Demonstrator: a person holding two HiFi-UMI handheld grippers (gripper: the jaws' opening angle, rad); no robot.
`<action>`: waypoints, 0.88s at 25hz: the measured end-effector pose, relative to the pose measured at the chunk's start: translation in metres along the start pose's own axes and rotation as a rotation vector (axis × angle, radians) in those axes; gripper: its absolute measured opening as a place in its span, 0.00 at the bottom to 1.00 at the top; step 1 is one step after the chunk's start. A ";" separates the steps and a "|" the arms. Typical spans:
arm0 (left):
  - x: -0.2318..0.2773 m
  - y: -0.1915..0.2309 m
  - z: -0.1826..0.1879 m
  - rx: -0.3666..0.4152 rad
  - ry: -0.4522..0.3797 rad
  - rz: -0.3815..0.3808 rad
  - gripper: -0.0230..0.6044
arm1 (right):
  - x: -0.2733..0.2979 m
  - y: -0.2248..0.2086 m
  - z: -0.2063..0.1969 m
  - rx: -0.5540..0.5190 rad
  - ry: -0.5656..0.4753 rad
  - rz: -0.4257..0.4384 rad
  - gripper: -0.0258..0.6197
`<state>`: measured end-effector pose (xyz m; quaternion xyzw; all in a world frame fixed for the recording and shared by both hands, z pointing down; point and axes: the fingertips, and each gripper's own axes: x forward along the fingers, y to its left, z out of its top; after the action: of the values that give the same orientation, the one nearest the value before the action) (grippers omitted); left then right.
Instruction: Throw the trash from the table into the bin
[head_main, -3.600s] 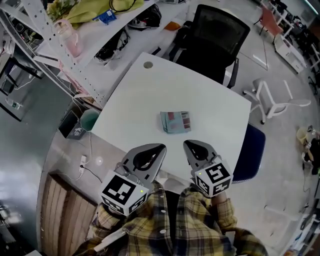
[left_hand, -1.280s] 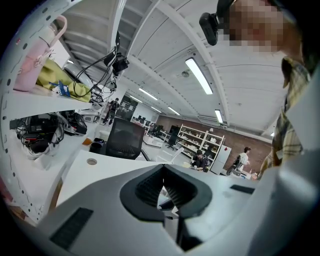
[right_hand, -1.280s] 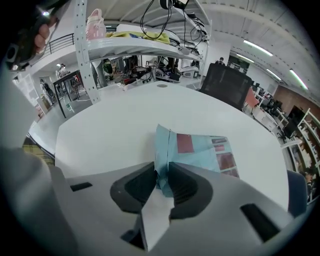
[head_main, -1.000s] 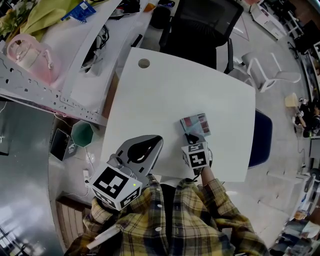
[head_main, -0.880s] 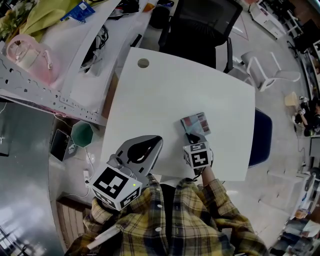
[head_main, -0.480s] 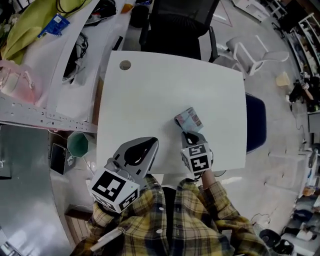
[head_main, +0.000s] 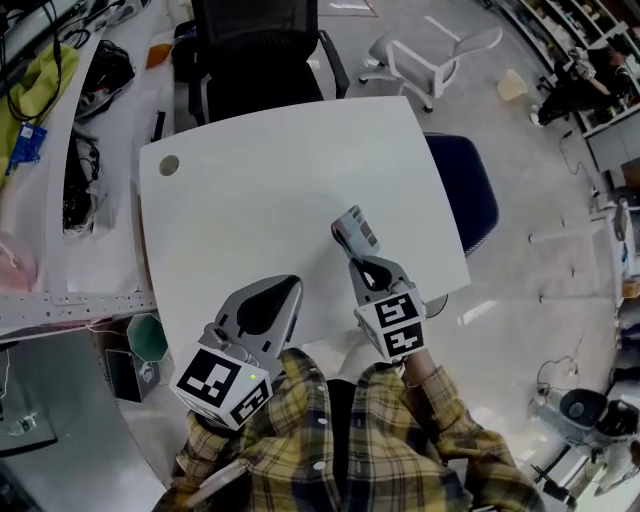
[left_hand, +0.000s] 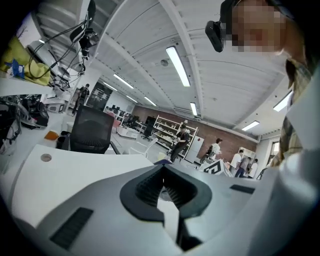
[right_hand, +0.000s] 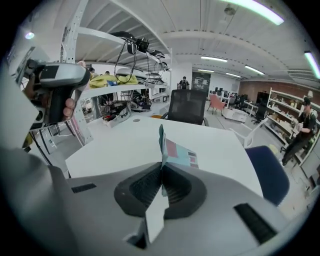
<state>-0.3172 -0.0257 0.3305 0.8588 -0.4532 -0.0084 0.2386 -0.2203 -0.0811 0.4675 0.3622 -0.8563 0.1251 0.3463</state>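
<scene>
A flat teal and pink packet (head_main: 354, 229) hangs edge-up above the white table (head_main: 260, 180), pinched at its lower corner by my right gripper (head_main: 350, 254), which is shut on it. In the right gripper view the packet (right_hand: 177, 150) sticks up from the closed jaws of that gripper (right_hand: 161, 167), clear of the tabletop. My left gripper (head_main: 287, 287) hovers over the table's near edge; its jaws meet with nothing between them (left_hand: 162, 170). A green bin (head_main: 148, 337) stands on the floor below the table's left near corner.
A black office chair (head_main: 255, 60) sits at the table's far side, a blue seat (head_main: 470, 195) at its right, a white chair (head_main: 430, 45) beyond. A cluttered workbench (head_main: 75, 150) runs along the left. A round cable hole (head_main: 169, 165) marks the table's far left corner.
The right gripper has lifted the packet off the table and tipped it from flat to edge-up. Both grippers and the head view have swung; the left gripper shifted sideways.
</scene>
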 end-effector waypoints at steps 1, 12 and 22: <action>0.007 -0.010 -0.001 0.010 0.008 -0.013 0.05 | -0.008 -0.008 -0.004 0.017 -0.010 -0.011 0.04; 0.095 -0.150 -0.039 0.062 0.043 -0.060 0.05 | -0.124 -0.121 -0.098 0.118 -0.062 -0.083 0.04; 0.193 -0.299 -0.078 0.111 0.029 -0.081 0.05 | -0.235 -0.246 -0.219 0.129 -0.024 -0.112 0.04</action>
<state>0.0459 -0.0031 0.3137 0.8885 -0.4142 0.0198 0.1965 0.1805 -0.0276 0.4572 0.4327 -0.8289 0.1561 0.3183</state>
